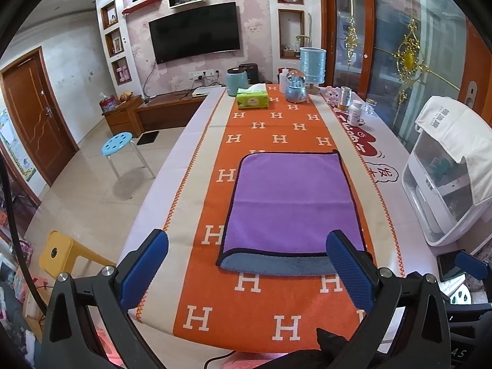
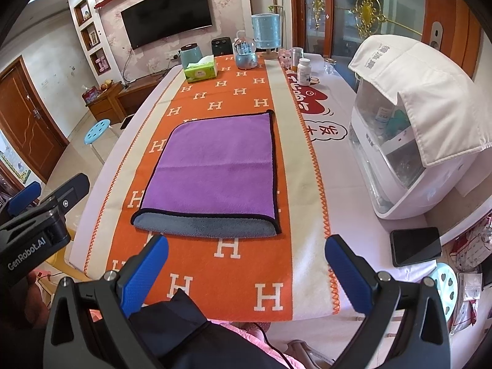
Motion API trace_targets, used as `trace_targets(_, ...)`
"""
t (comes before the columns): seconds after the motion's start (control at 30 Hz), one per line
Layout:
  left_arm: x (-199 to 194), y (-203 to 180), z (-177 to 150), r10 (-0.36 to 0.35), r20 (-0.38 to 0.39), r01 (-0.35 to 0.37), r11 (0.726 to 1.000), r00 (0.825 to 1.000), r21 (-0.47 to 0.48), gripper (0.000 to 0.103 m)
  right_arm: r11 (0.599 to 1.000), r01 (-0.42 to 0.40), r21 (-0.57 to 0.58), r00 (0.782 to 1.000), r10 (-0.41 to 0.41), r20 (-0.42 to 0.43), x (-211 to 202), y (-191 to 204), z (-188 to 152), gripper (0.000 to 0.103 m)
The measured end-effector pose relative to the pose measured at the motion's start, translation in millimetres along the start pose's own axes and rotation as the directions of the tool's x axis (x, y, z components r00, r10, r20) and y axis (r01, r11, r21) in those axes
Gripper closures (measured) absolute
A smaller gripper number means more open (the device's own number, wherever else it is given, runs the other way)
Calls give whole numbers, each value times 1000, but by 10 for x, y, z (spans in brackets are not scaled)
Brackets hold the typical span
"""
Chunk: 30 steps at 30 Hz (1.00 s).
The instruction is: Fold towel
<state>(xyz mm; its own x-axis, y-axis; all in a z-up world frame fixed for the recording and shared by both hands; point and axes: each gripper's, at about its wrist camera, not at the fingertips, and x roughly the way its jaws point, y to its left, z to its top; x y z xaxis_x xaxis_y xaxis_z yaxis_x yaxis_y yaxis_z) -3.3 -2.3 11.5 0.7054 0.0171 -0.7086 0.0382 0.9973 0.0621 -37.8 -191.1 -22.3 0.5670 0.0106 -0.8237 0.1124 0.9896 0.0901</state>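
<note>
Both grippers hover above the table's near edge, the left gripper (image 1: 247,272) and right gripper (image 2: 246,272) each with 2 blue ribbed pads spread apart, holding nothing. The plush purple towel (image 1: 289,200) (grey underside, dark piping) lies folded flat on the orange H-patterned runner (image 1: 276,129).

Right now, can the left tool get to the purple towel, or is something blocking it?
Probably yes. The left tool is open and points straight at the purple towel, whose near gray edge lies just ahead of its tips. Nothing sits between them on the orange runner; the tissue box stands far behind.
</note>
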Motion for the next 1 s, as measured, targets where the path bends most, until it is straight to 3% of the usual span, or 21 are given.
trace_targets(0.33, 28, 19, -93, 22, -41, -22, 1000, 999, -2, 1, 1000, 3, -26, 1000, -3, 30, -56, 45, -27, 1)
trace_targets(0.67, 54, 34, -180, -17, -78, 17, 1000, 997, -7, 1, 1000, 2, -29, 1000, -1, 22, -58, 28, -40, 1)
trace_targets(1.0, 335, 166, -129, -55, -127, 54, 998, 990, -16, 1, 1000, -16, -13, 1000, 16, -6, 105, 78, 41, 1)
